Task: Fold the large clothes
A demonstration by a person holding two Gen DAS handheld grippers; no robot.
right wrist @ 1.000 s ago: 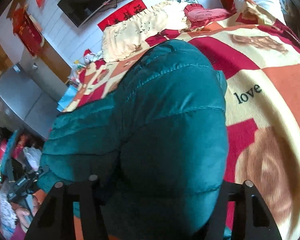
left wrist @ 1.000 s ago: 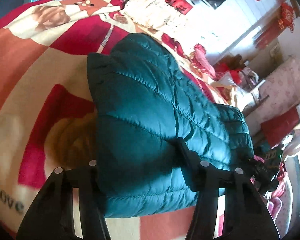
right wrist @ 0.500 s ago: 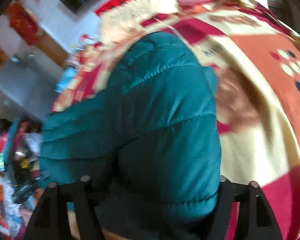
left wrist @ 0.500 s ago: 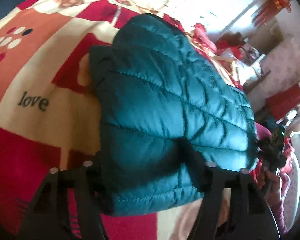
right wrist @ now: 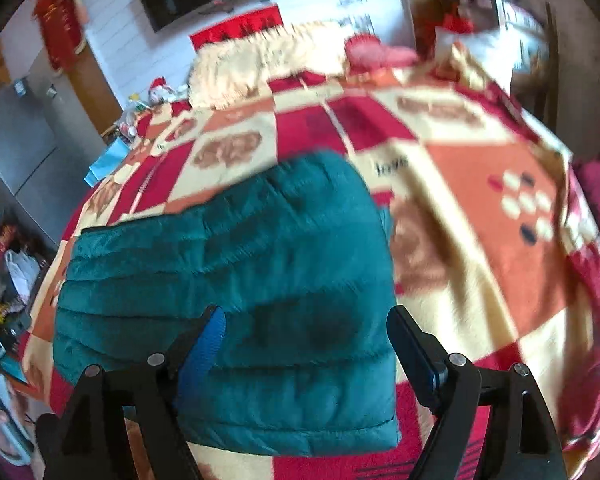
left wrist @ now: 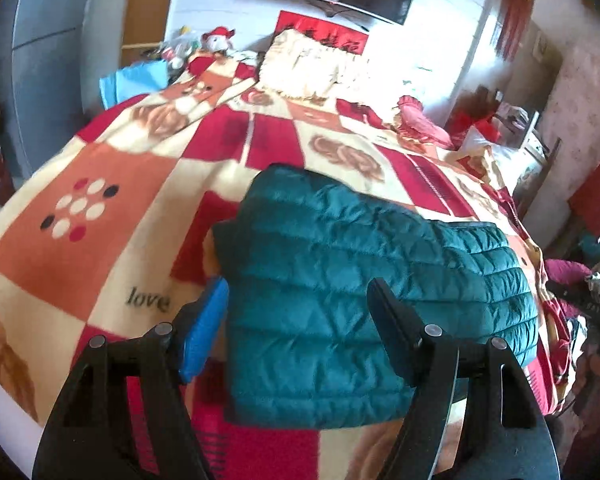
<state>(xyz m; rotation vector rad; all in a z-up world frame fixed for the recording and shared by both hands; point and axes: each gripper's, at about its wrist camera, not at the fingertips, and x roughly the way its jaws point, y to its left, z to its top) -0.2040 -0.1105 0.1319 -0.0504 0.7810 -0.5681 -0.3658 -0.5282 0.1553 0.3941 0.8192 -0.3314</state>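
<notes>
Now the folded teal puffer jacket lies on the bed's blanket, long axis running left-right, directly ahead of both the left gripper and right gripper; both spread, empty, equally near.

L gripper was spread wide, fingers apart w/ blue pad showing, holding nothing. R gripper likewise gaped, both angled fwd and down.
</notes>
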